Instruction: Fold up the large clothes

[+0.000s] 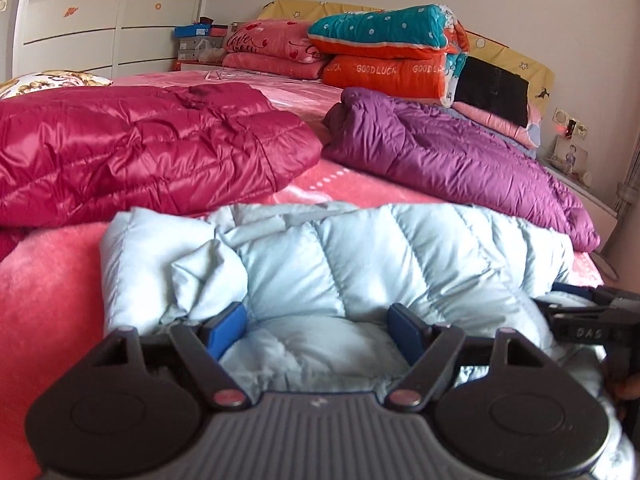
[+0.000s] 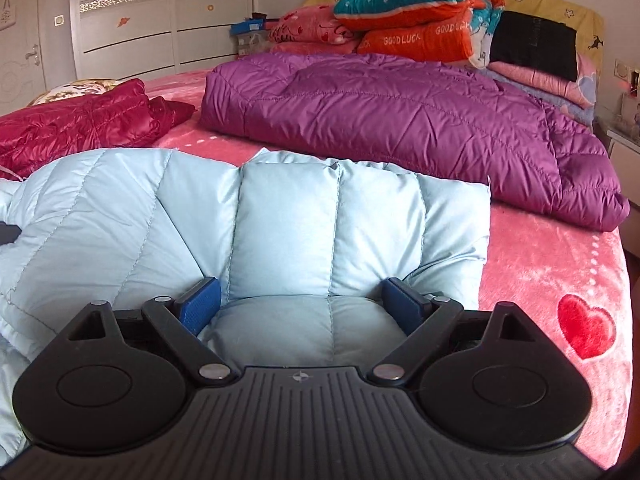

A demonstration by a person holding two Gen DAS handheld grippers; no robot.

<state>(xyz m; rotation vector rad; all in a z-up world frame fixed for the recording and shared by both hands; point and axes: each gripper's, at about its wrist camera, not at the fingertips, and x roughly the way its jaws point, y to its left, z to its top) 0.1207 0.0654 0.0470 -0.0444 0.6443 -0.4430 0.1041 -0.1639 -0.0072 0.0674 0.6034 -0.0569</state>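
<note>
Light-blue down jacket point(image 2: 288, 216) lies flat on the bed point(image 2: 552, 248) for folding; your left gripper point(image 1: 320, 324) and right gripper point(image 2: 302, 300) straddle its padding, both wide open, gripping nothing.

Bed point(image 2: 560, 264): pink plush cover with a red heart point(image 2: 586, 326) at lower right of the right wrist view. Folded quilts point(image 1: 392, 56) stacked at the headboard, orange layer printed "GOOD LUCK", teal dotted layer on top. Pink pillows point(image 1: 268, 46) just left of the stack. Black cloth point(image 1: 492, 92) to its right. White wardrobe point(image 1: 100, 16) in the upper left. Shoe boxes point(image 1: 198, 42) beside the wardrobe.
</note>
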